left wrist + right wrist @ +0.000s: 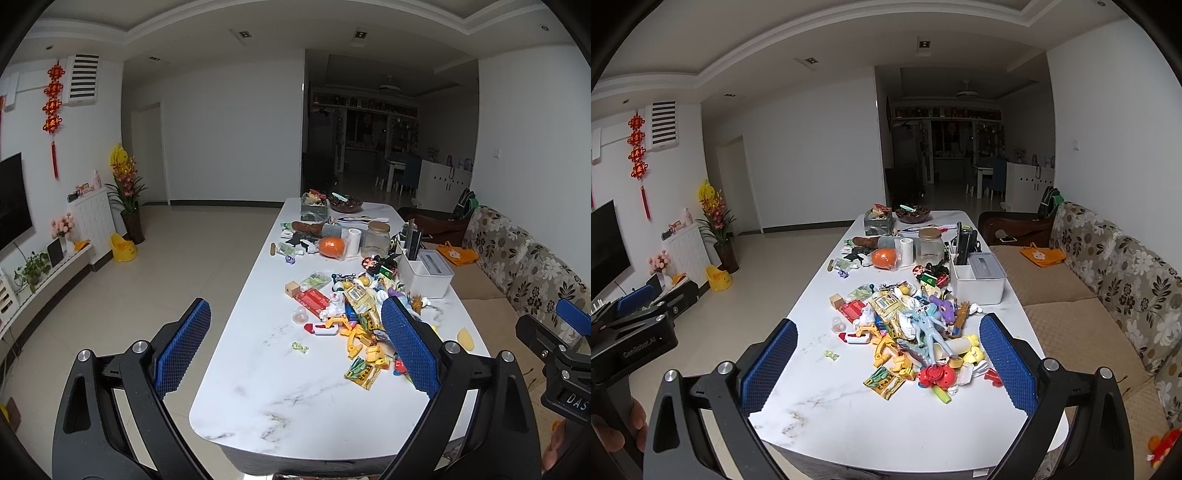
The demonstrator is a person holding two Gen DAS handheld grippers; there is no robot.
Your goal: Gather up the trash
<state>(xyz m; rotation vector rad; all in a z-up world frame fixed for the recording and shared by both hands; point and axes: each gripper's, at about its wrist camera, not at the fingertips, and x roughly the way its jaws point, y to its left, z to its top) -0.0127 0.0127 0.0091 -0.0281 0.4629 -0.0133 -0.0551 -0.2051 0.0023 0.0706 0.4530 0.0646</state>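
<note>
A white marble table [280,402] carries a heap of toys and trash. A small green candy wrapper [300,347] [831,355] lies apart, left of the heap. A yellow snack wrapper [364,373] [884,382] lies at the heap's near edge, and a bigger yellow snack bag [358,299] [886,306] sits in its middle. My left gripper [295,303] hovers open over the near half of the table, with the candy wrapper between its fingers in view. My right gripper [889,322] is open too, facing the heap. Neither holds anything.
A white organizer box [977,280], a glass jar [931,245], an orange [884,258] and a dark bowl [911,214] stand farther back. A floral sofa [1108,295] runs along the table's right side. Tiled floor [155,266] lies to the left.
</note>
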